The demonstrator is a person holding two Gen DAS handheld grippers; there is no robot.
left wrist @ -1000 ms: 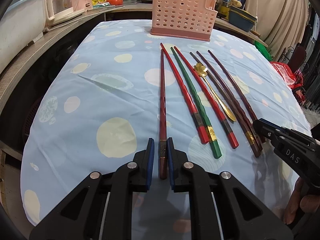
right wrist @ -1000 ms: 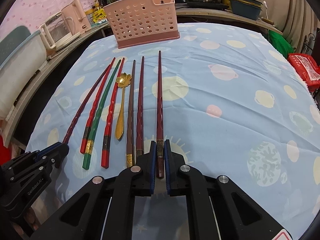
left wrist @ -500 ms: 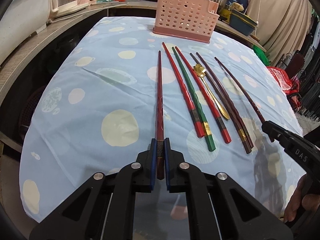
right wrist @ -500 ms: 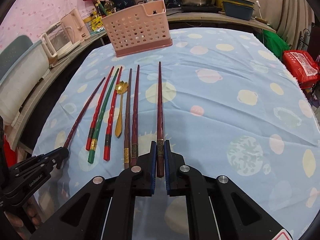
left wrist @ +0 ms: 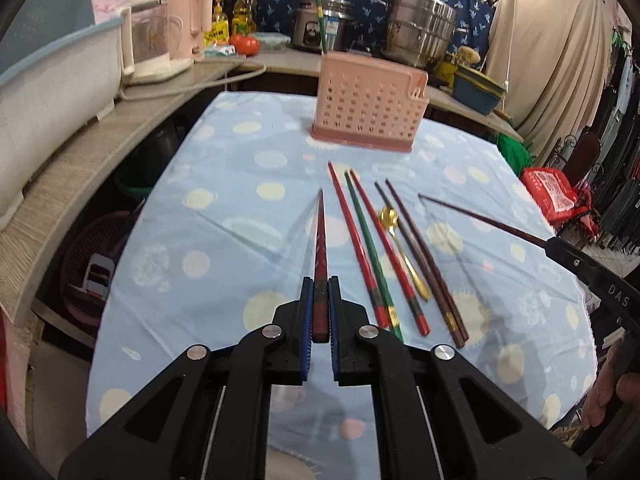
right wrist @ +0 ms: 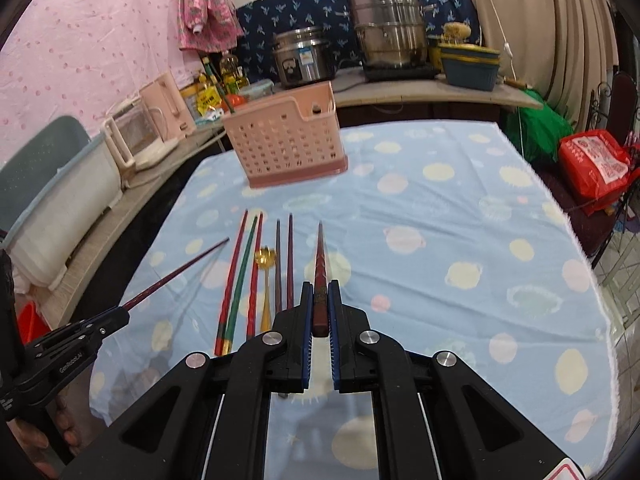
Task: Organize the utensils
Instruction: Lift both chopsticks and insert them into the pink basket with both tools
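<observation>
My left gripper (left wrist: 319,312) is shut on a dark red chopstick (left wrist: 320,236) and holds it above the table. My right gripper (right wrist: 320,312) is shut on another dark red chopstick (right wrist: 321,256), also lifted. Each gripper shows in the other's view, the right gripper (left wrist: 558,245) at the right edge of the left wrist view and the left gripper (right wrist: 120,312) at the left edge of the right wrist view. On the cloth lie red chopsticks (left wrist: 356,248), a green chopstick (left wrist: 372,252), two dark brown chopsticks (left wrist: 424,260) and a gold spoon (left wrist: 390,216). A pink perforated holder (left wrist: 368,108) stands at the far end.
The table has a blue dotted cloth (right wrist: 460,220). A counter (left wrist: 72,168) on the left carries a white tub and a pink kettle. Steel pots (right wrist: 384,36) stand at the back. A red bag (right wrist: 592,164) lies at the right.
Both grippers have risen off the cloth, each lifting its chopstick; the views now look higher and further across the table.
</observation>
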